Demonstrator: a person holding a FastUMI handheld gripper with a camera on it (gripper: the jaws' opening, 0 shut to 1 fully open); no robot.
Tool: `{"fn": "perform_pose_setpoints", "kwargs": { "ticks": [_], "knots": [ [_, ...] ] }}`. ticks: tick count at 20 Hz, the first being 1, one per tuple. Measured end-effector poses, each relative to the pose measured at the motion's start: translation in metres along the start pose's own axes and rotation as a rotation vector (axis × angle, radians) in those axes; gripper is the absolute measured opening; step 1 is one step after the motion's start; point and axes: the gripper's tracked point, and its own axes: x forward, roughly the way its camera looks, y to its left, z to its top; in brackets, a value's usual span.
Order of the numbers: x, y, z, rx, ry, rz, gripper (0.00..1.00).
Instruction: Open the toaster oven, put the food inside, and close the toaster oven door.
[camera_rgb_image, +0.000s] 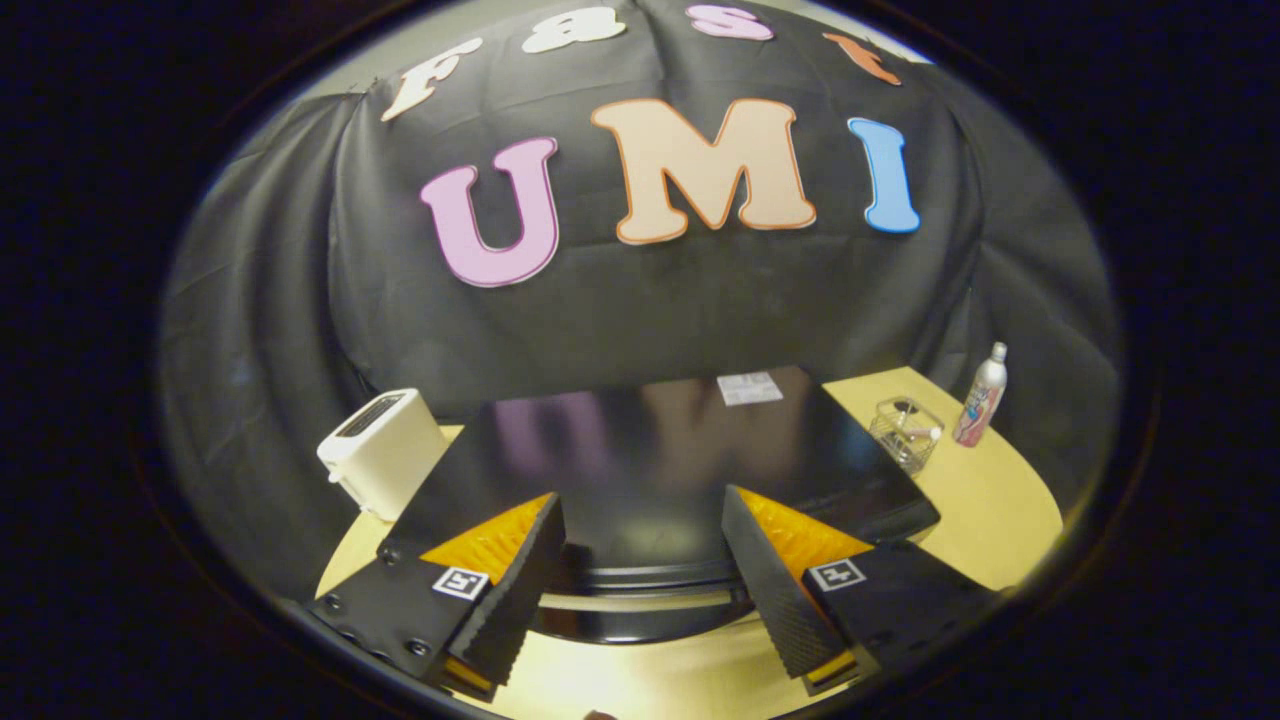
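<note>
My tongs (640, 560) spread apart above the black toaster oven's (660, 450) glossy top, white toaster (385, 450) beyond-left, spray bottle (982, 395) beyond-right on the surface (990, 500)

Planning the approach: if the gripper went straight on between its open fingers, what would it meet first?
Most likely the black toaster oven just ahead: its front edge lies between the open fingers of the gripper. Depth is unclear, so it may pass above its top.

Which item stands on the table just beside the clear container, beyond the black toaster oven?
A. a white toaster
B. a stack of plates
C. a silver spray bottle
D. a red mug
C: the silver spray bottle stands upright right next to the clear container, past the toaster oven; the white toaster sits on the oven's opposite side, and the gripper is open.
</note>
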Motion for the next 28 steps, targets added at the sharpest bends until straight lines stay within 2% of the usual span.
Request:
{"fn": "perform_pose_setpoints", "kwargs": {
  "ticks": [5, 13, 19, 28],
  "knots": [
    [-0.014, 0.007, -0.011, -0.093, 0.008, 0.021, 1.0],
    [-0.038, 0.005, -0.028, -0.07, 0.031, 0.027, 0.99],
    [-0.062, 0.005, -0.043, -0.114, 0.051, 0.035, 0.98],
    [-0.109, -0.002, -0.095, -0.169, 0.145, 0.03, 0.98]
  ]
}}
